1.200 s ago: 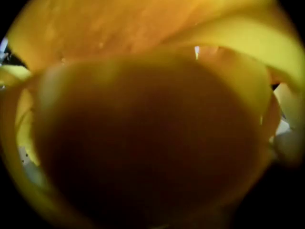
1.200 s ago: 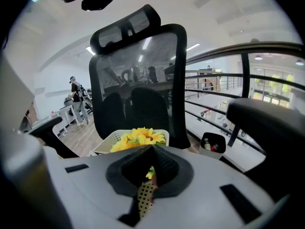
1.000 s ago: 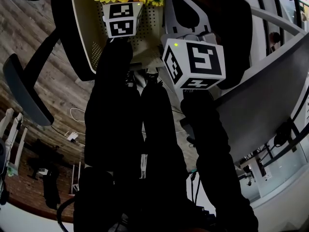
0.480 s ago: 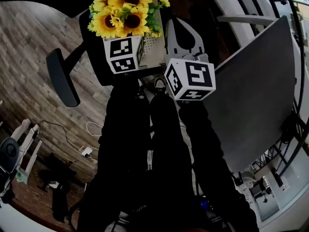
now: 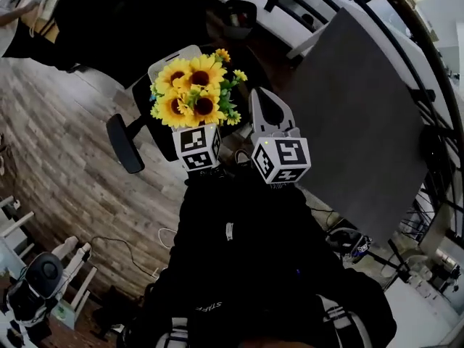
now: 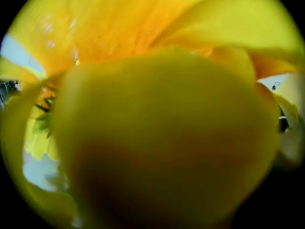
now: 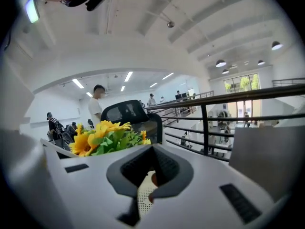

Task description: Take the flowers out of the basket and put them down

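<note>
A bunch of yellow sunflowers (image 5: 190, 93) with green leaves stands straight up out of my left gripper (image 5: 197, 130). Petals (image 6: 157, 104) fill the left gripper view and hide the jaws; the bunch stays fixed to that gripper. A sliver of the cream perforated basket (image 5: 177, 54) shows behind the flowers, over the black chair. My right gripper (image 5: 265, 114) is beside the bunch on its right. In the right gripper view its jaws (image 7: 151, 149) meet at the tips with perforated basket wall (image 7: 145, 197) between them, and the sunflowers (image 7: 102, 137) are just to the left.
A black office chair (image 5: 125, 143) stands on the wood-pattern floor under the grippers. A large grey table (image 5: 362, 114) lies to the right. Ahead in the right gripper view are a metal railing (image 7: 205, 128) and a person (image 7: 97, 104) standing far off.
The head view has pulled back and swung, so both grippers and the sunflowers look smaller and lower in the frame. The bunch kept its place on the left gripper, with less basket showing.
</note>
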The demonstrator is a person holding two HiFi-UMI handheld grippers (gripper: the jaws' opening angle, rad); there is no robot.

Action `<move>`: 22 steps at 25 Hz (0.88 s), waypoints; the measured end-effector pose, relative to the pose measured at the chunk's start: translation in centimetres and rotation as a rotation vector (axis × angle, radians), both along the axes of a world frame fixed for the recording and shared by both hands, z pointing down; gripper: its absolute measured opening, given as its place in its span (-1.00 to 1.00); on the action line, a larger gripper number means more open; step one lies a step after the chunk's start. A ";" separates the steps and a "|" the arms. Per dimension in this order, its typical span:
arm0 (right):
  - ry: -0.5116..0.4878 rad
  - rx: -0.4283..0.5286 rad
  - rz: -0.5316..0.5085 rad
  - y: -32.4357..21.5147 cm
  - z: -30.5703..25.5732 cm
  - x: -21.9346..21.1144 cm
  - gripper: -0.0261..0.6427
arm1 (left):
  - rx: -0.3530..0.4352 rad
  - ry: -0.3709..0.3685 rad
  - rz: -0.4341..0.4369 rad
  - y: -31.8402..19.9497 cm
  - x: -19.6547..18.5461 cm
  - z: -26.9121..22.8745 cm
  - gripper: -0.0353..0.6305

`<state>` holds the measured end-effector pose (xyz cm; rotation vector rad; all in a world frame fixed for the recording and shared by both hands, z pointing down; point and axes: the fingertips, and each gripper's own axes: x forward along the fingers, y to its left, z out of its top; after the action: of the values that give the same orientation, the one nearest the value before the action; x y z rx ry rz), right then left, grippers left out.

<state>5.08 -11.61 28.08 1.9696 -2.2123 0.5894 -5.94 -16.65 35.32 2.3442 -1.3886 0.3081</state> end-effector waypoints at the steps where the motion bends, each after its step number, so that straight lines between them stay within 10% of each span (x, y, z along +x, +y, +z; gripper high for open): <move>1: 0.005 0.005 0.022 1.0 -1.0 0.9 -0.89 | 0.004 0.005 0.027 0.9 1.1 -1.1 0.72; 22: 0.107 -0.006 0.453 24.9 -9.1 29.7 -0.89 | 0.053 0.011 0.513 20.8 31.0 -10.1 0.72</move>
<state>34.76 13.33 18.96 2.4511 -1.7036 0.5182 25.11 4.18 25.25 2.7140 -0.7761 0.4007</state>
